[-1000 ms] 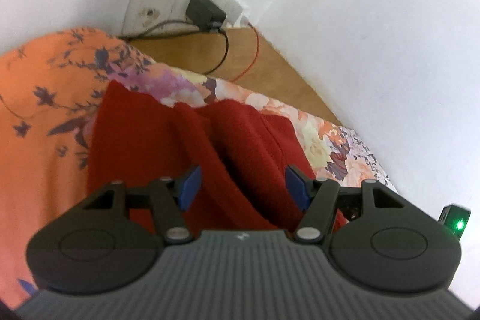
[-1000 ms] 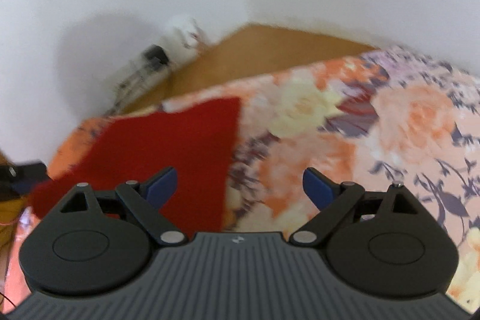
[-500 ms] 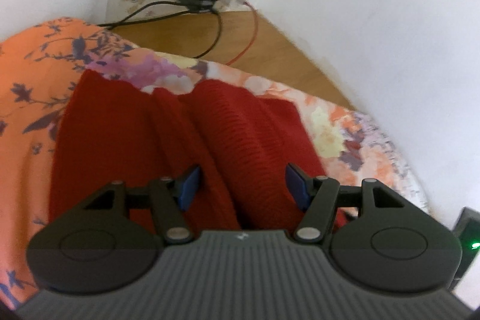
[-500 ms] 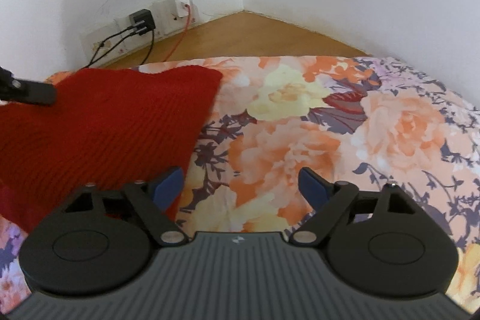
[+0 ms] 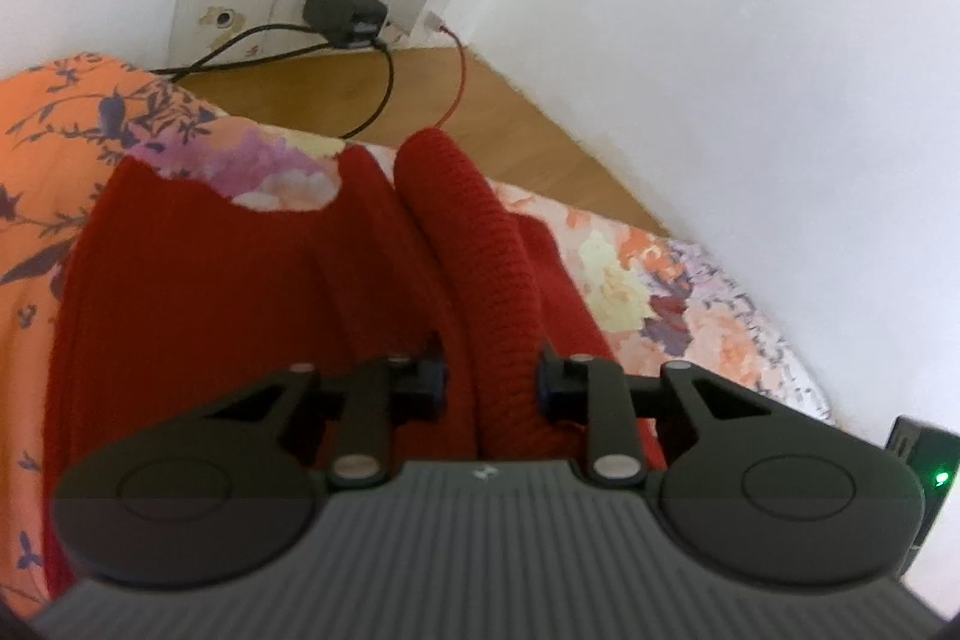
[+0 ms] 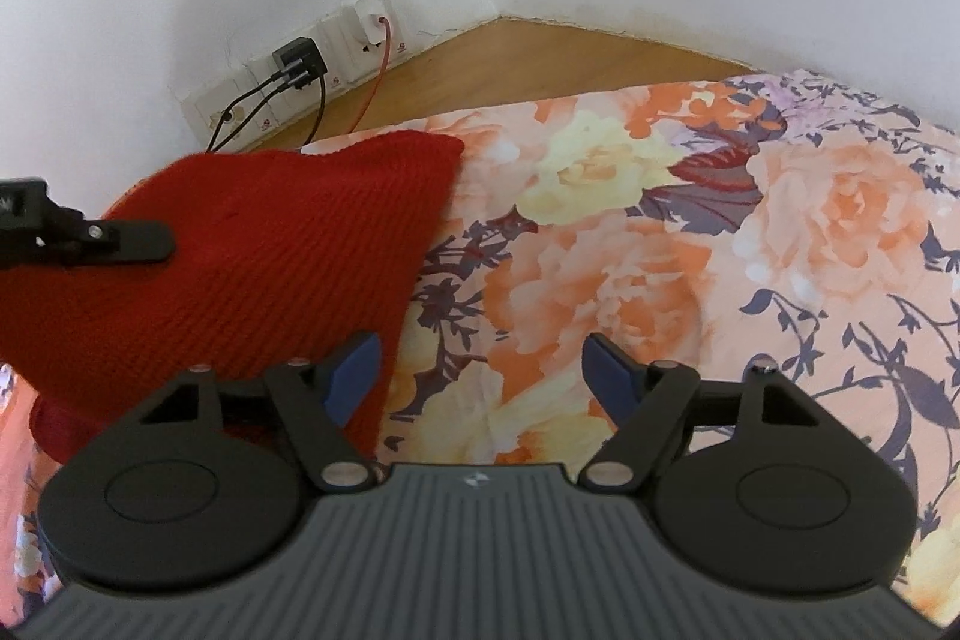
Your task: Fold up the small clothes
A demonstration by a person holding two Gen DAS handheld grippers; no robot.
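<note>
A red knitted garment lies on a floral bedsheet. My left gripper is shut on a raised ridge of the red garment, pinched between its jaws. In the right wrist view the garment lies at the left, and the left gripper's finger reaches in over it. My right gripper is open and empty, above the sheet at the garment's right edge; its left finger sits over the red fabric.
Wall sockets with a black charger and black and red cables sit at the wall's foot beyond a strip of wooden floor. White walls meet in a corner. A device with a green light is at the right edge.
My left gripper has closed on a fold of the red garment, which now bunches up in a ridge. The right gripper stayed open and shifted slightly.
</note>
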